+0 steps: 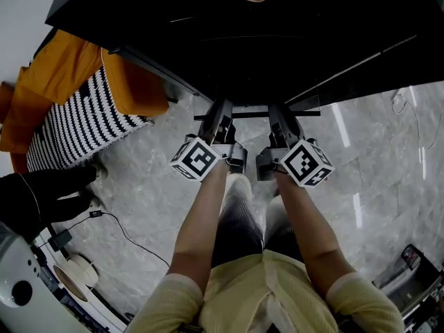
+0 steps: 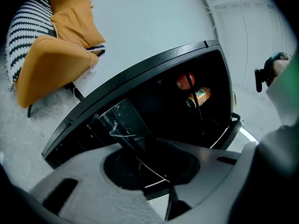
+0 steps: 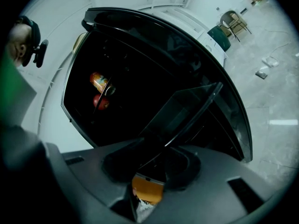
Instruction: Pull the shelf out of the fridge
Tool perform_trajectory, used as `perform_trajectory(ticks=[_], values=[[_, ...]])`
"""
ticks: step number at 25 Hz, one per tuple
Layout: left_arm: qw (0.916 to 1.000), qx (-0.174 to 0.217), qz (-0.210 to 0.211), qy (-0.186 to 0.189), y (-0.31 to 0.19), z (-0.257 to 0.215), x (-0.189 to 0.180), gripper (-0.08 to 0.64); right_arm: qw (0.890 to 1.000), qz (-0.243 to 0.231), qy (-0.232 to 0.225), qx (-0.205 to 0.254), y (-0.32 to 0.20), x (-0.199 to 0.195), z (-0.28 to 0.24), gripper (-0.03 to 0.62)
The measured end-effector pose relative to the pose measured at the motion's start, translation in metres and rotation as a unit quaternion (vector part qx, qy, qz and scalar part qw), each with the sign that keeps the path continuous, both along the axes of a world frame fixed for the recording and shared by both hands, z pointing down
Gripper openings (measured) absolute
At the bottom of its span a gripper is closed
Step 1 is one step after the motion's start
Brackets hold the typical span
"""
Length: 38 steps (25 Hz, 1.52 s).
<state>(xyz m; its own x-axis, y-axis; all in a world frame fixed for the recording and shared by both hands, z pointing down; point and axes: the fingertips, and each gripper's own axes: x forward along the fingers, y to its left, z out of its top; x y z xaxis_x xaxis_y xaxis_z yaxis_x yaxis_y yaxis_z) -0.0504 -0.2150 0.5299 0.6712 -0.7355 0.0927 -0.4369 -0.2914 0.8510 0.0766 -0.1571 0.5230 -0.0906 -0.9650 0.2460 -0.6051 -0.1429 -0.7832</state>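
So, the clear flat shelf (image 2: 124,125) with the dark front rim is seen sitting in the low, glossy black fridge (image 1: 277,40), and it's gripped at the fridge's front edge from both sides. The left gripper (image 1: 220,116) is clamped on the left stretch of that rim and the right gripper (image 1: 279,120) on the right stretch. In each gripper view the thin panel is seen running right into the narrow slot between the jaws, so both pairs of fingers are pinched on it, not spread.

The bit that matters: the shelf is laid out straight ahead of the fingertips, going deeper into the fridge, while its long front rim is stretched side to side across both grippers. Neither hand can be called nearer, since it's shared evenly. So the pull is probably best made straight back toward the body, level and even. Otherwise the panel could get skewed and jammed at its sides. Most of it looks to be inside the fridge.

Contents: an orange drink can (image 3: 99,81) and a red round fruit (image 3: 100,101) are parked deep in the fridge, well apart from the gripped rim. Whether they're stood on this shelf can't be told. An orange chair (image 1: 62,75) is parked near the fridge's left corner.
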Motion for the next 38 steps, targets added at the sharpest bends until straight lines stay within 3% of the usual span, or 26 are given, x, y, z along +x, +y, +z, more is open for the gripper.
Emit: perform_trajectory(ticks=[9,18,38], values=[[1.0,-0.007,0.001,0.002,0.011,0.003,-0.001,0.094,1.0,-0.005,0.004,-0.003,0.011,-0.002,0.003,0.115],[0.9998,-0.015,-0.013,0.007,0.053,-0.017,-0.016,0.094,1.0,-0.013,0.011,-0.002,0.051,-0.013,-0.023,0.115],[0.9994,0.014,-0.013,0.029,0.096,-0.089,-0.018,0.094,0.999,-0.037,0.022,0.029,0.091,-0.017,-0.093,0.115]])
